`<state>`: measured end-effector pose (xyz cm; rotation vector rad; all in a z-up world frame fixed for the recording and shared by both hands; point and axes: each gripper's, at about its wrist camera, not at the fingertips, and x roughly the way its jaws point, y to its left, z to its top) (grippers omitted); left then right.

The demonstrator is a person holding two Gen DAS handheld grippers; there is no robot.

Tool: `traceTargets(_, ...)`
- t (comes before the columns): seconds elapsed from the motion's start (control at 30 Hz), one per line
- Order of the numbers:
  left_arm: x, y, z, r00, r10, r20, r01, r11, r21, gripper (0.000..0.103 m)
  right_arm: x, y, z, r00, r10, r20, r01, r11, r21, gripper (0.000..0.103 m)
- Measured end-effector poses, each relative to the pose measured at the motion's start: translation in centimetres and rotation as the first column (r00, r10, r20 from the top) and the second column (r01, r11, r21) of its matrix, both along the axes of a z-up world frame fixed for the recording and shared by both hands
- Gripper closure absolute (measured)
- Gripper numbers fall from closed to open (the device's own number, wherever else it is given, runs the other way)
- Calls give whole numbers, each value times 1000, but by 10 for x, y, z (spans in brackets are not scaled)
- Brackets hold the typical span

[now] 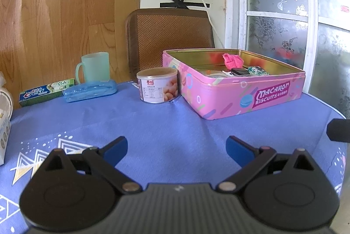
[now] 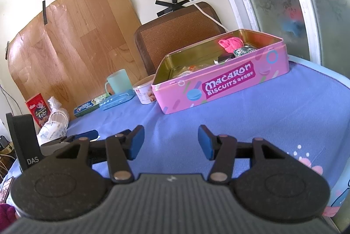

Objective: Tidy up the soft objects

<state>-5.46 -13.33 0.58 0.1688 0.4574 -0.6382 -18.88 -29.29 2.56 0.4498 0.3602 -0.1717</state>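
An open pink "Macaron Biscuits" tin (image 1: 247, 94) stands at the back right of the blue tablecloth; it also shows in the right wrist view (image 2: 218, 85). Inside it lie a crumpled pink soft cloth (image 1: 233, 60) (image 2: 230, 43), a black item (image 1: 240, 71) and a green patterned item (image 1: 258, 70). My left gripper (image 1: 176, 149) is open and empty, low over the cloth in front of the tin. My right gripper (image 2: 171, 142) is open and empty, also short of the tin. The left gripper shows at the left of the right wrist view (image 2: 83, 135).
A small food can (image 1: 157, 85) touches the tin's left corner. A blue plastic case (image 1: 89, 90), a Crest toothpaste box (image 1: 47, 91) and a green mug (image 1: 94, 67) stand at the back left. A chair back (image 1: 170, 37) rises behind the table. Packets (image 2: 52, 120) lie at the left edge.
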Motion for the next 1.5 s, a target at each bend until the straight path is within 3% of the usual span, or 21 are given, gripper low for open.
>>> traceTargets(0.53, 3, 11, -1, 998, 41, -43, -41, 999, 3, 3, -13, 6, 2, 1000, 5, 24, -5, 1000, -9, 46)
traceTargets(0.73, -3, 16, 1, 1000, 7, -29, -8, 999, -32, 3, -18, 10, 5, 999, -3, 38, 3, 1000, -11, 46)
traceTargets(0.87, 2, 15, 1, 995, 28, -98, -31, 999, -27, 3, -22, 16, 7, 999, -5, 54, 6, 1000, -26, 46)
traceTargets(1.0, -2, 29, 8, 978, 58, -203, -81, 991, -109, 3, -30, 21, 9, 998, 7, 69, -4, 999, -41, 46)
traceTargets(1.1, -13, 39, 24, 977, 90, -192, -118, 983, -141, 3, -35, 26, 10, 997, 16, 72, -12, 999, -50, 46)
traceTargets(1.27, -26, 45, 51, 989, 103, -110, -120, 979, -163, 2, -27, 35, 7, 998, 36, 53, -33, 997, -68, 46)
traceTargets(1.5, -11, 51, 53, 986, 117, -118, -134, 980, -147, 2, -11, 40, -3, 998, 58, -6, -58, 992, -108, 46)
